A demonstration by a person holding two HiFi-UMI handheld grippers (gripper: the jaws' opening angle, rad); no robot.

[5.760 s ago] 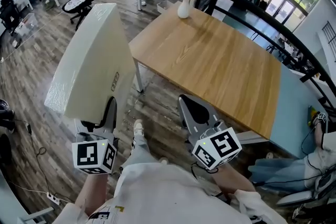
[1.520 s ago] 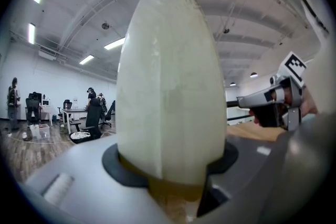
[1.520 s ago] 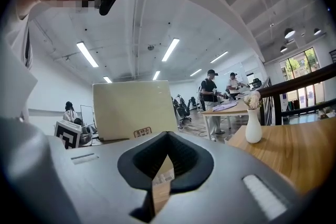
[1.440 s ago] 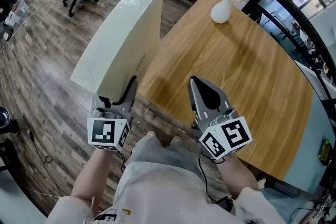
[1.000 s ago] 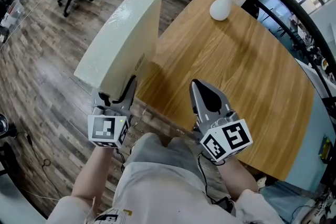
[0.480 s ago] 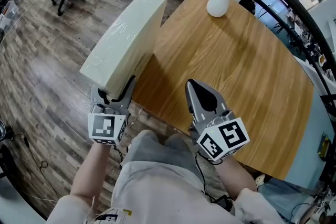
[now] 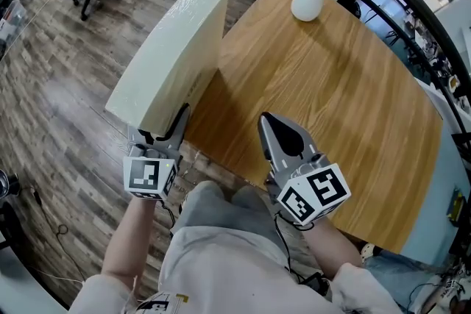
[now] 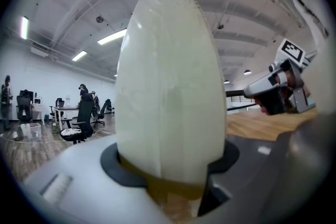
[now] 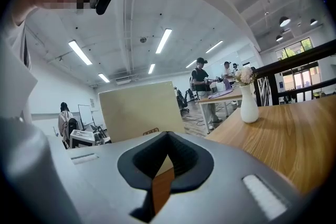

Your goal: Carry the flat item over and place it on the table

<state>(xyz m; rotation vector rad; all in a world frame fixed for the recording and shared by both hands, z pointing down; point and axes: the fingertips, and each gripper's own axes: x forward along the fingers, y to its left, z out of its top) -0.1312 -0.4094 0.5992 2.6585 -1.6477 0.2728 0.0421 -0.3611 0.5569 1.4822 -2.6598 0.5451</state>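
So, quick status check:

Left gripper (image 7: 163, 130): the jaws are being eased open a touch. The pads are being pressed on the near end of the plastic-wrapped cream panel (image 7: 173, 48), which is being gripped between them.

Right gripper (image 7: 283, 140): it's being held with its jaws together and nothing in them, hovering by the near edge of the wooden table (image 7: 331, 84).

Panel location: it's being carried on its edge and tilted, up over the plank floor (image 7: 66, 99) and just beside the table's left edge. Whether that edge is being touched can't be told.

Done so far: the carrying part is probably being wrapped up, since the panel is being held right at the table.

Left to do: the panel isn't yet being laid flat on the tabletop, so swinging it over, lowering it and letting go are all being counted as pending.

Landing zone: plenty of bare wood is being offered. The white vase (image 7: 307, 2) is being left at the far corner, well apart from the panel.
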